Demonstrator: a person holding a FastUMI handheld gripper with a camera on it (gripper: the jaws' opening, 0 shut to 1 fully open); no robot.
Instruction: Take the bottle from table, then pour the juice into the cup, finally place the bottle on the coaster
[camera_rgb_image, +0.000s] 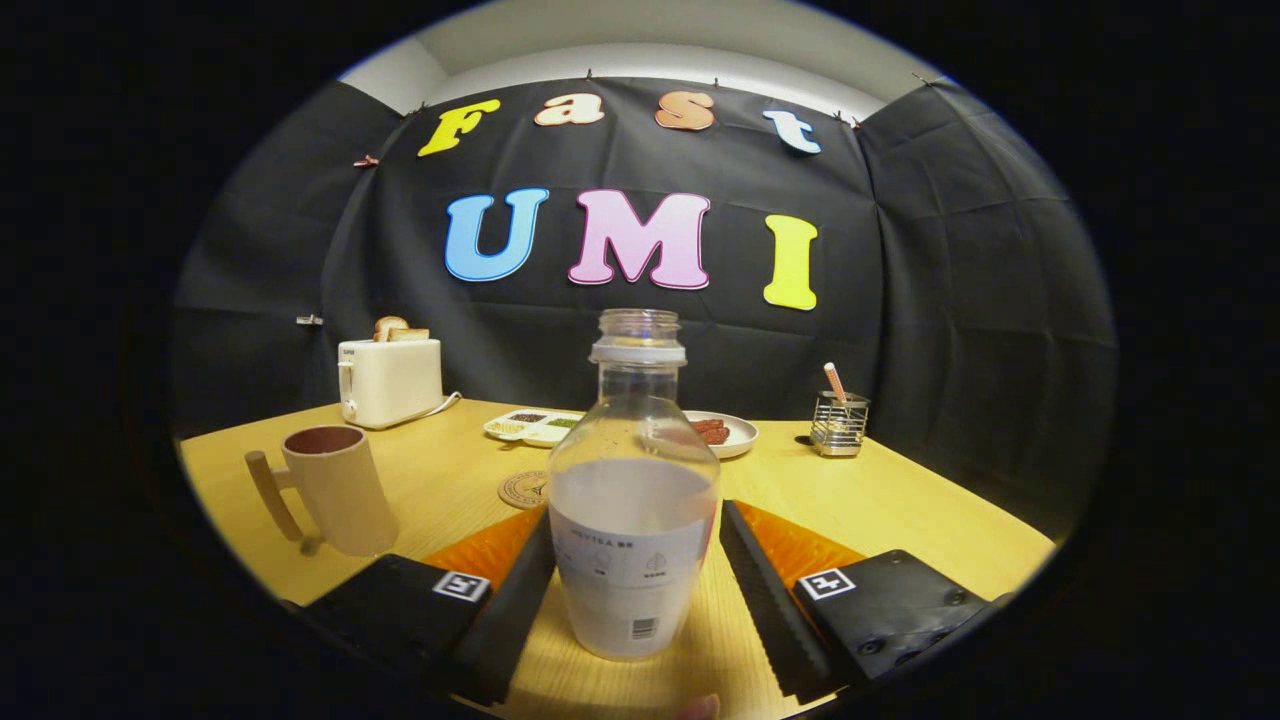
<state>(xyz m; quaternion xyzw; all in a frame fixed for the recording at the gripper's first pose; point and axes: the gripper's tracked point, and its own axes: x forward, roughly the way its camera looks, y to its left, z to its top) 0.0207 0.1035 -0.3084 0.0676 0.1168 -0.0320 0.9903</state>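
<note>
A: What carries everything?

B: A pale wooden tabletop (900, 500) against the booth's black cloth wall.

A: And the tool?

B: The tool (636, 585) is spread wide, one ribbed black finger on either side of the bottle (632, 510). The left finger looks to be against the bottle's side or very nearly so; the right stands clear with a gap. It has hold of nothing.

A: Where is the bottle, then?

B: Upright on the tabletop, between the fingers, uncapped, with whitish juice up to about its middle.

A: The rest?

B: A cream toaster (390, 380) with bread far back left. The cup (335, 490), cream with a wooden handle, stands left of the bottle. A white plate (735, 435) and a divided tray (535, 426) sit behind the bottle; a wire holder (838, 424) back right. The round coaster (524, 490) lies just behind the bottle's left side.
</note>
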